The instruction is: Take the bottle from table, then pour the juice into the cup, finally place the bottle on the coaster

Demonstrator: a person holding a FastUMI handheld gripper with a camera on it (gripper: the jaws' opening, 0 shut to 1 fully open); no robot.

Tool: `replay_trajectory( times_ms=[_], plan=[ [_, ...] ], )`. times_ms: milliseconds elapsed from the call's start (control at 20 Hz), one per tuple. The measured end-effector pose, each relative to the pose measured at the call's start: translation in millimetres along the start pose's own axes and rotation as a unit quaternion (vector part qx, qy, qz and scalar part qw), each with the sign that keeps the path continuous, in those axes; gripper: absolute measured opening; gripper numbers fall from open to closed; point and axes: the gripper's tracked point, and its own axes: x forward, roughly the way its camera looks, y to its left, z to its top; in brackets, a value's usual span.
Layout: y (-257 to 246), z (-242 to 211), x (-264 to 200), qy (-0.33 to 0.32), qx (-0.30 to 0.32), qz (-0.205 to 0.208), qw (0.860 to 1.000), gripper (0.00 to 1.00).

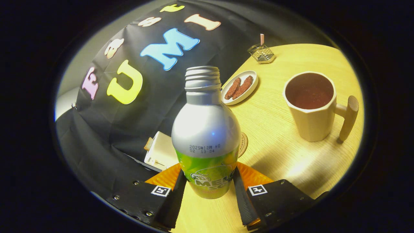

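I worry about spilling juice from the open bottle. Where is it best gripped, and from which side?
Grip the bottle low on its straight labelled body, side-on, as the gripper does now with a finger pressing each flank. Above, the shoulder narrows to a capless neck, which would likely slip.

Uncapped silver bottle (206, 129) upright, filled cream cup (310, 105) beyond.

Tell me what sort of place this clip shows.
Likely a staged booth set up as a snack table: a wooden table with a cup and snack plate, cloth wall behind. The hand-held gripper clamps the bottle.
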Motion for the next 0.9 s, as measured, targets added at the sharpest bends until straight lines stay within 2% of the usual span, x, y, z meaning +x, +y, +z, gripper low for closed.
replay_trajectory(
  times_ms=[350,650,900],
  plan=[
    [-11,9,-1,0.0,0.086,0.002,0.996,0.72],
    [-11,16,2,0.011,0.164,0.009,0.986,0.72],
    [-13,18,2,0.019,0.204,0.014,0.979,0.72]
  ],
)
